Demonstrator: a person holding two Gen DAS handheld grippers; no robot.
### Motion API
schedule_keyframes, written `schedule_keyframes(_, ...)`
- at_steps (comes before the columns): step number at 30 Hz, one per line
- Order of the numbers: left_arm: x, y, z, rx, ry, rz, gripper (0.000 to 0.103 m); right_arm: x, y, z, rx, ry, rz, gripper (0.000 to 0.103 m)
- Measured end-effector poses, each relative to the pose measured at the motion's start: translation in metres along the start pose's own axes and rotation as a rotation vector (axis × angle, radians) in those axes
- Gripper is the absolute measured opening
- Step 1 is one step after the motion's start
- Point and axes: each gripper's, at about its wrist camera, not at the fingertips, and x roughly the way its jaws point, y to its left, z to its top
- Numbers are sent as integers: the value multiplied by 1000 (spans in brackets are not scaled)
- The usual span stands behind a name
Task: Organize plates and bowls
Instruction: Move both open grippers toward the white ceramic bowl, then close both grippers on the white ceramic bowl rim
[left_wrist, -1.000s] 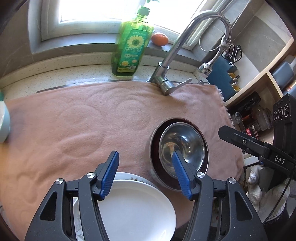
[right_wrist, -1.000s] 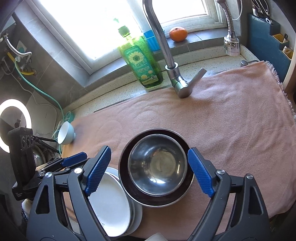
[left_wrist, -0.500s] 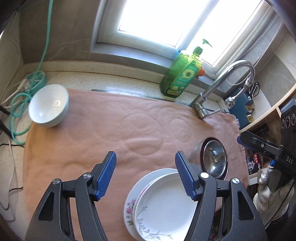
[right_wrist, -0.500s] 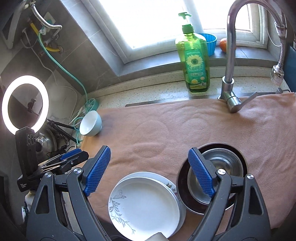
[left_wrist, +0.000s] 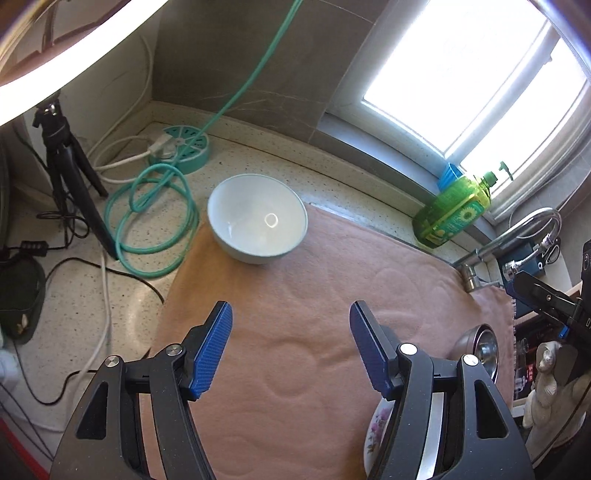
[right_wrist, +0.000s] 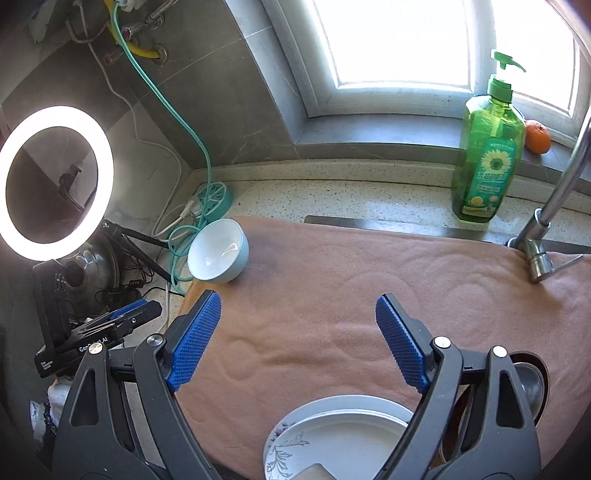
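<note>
Bowl (left_wrist: 257, 218) of pale blue ceramic sits upright in the upper middle of your left wrist view, on the far left corner of the pink towel (left_wrist: 295, 332) that covers the worktop (left_wrist: 122, 302). Your left gripper (left_wrist: 290, 347) hangs above the towel with its jaws spread wide and nothing between them; the bowl lies beyond the fingertips, apart from them. In your right wrist view the same bowl (right_wrist: 218, 255) shows at middle left, just beside a coiled green hose (right_wrist: 177, 240). Your right gripper (right_wrist: 298, 341) also has its jaws spread and empty over bare towel. At the bottom of that view, between the two arms of the gripper, lies a stack of white plates (right_wrist: 332, 435), the lower one with a floral rim. To the lower right, partly hidden behind the right finger, a steel bowl (right_wrist: 532, 384) sits nested inside a dark bowl (right_wrist: 526, 357). A green soap bottle (right_wrist: 487, 158) stands at the upper right near the faucet (right_wrist: 546, 221), an orange (right_wrist: 537, 136) on the sill behind it. A ring light (right_wrist: 55, 181) glows at the left edge.
</note>
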Motion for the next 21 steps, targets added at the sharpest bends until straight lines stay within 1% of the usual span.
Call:
schedule_keyframes(6,3,29,19,-41,-21,12,66,46,23,21,-2,54,47,88)
schedule_keyframes(9,10,36,26,-48,-21,12,66,70,32,25,1,84,63,88)
schedule_keyframes(14,29,45,37,-69,-3,-13,66,104,41,30,9,114,88,88)
schedule_keyframes(16,36,47,41,-81,1,-28,63,119,43,32,17,133,100,86)
schedule_keyframes(18,44,50,46,-91,8,-36,63,133,44,34,23,155,108,77)
schedule_keyframes(21,53,57,51,-113,22,-49,58,153,44,35,28,190,112,70)
